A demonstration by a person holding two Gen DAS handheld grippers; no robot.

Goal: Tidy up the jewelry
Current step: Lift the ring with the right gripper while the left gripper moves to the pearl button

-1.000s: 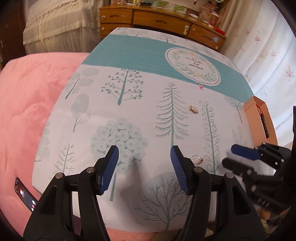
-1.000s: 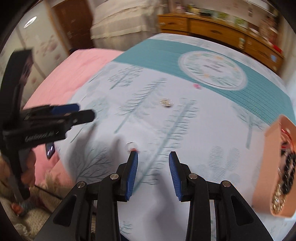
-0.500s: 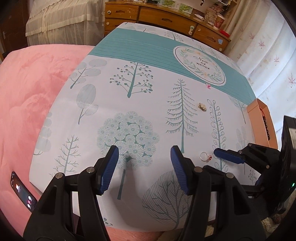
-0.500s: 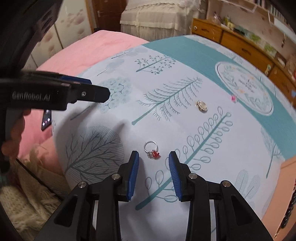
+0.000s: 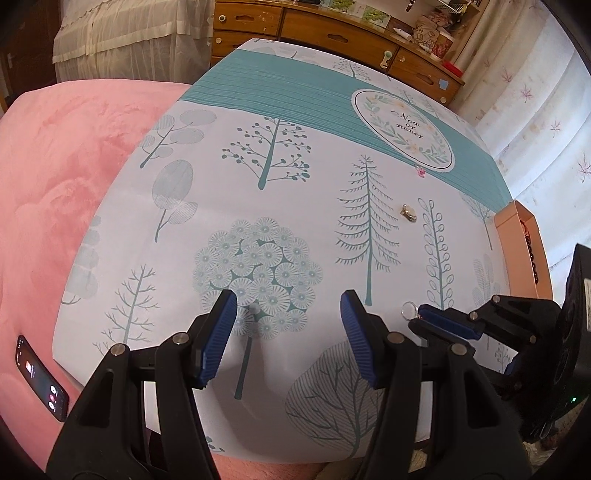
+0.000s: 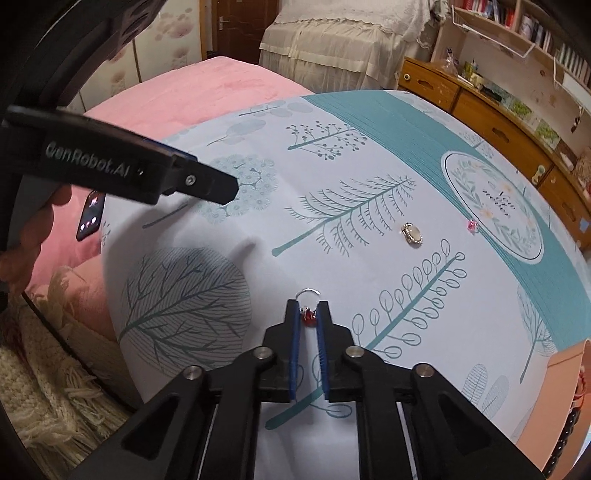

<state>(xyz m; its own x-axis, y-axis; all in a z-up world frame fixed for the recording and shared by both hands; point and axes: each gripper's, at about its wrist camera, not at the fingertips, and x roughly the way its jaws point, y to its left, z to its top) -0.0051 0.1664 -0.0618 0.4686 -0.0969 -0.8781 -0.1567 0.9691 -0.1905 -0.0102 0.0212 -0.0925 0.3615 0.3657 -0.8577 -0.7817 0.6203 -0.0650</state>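
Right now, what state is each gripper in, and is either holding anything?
Left gripper: open, nothing between its fingers.
Right gripper: its jaws have just closed, shut on the silver ring with the red stone on the tree-print tablecloth.

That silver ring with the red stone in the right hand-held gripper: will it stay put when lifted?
Probably light and stiff. The right hand-held gripper, whose jaws have just closed, pinches the ring only at its red stone, with the thin metal band sticking out past the tips, so it may pivot or slip.

Wooden dresser [image 5: 332,33], pink bed [image 5: 62,177]
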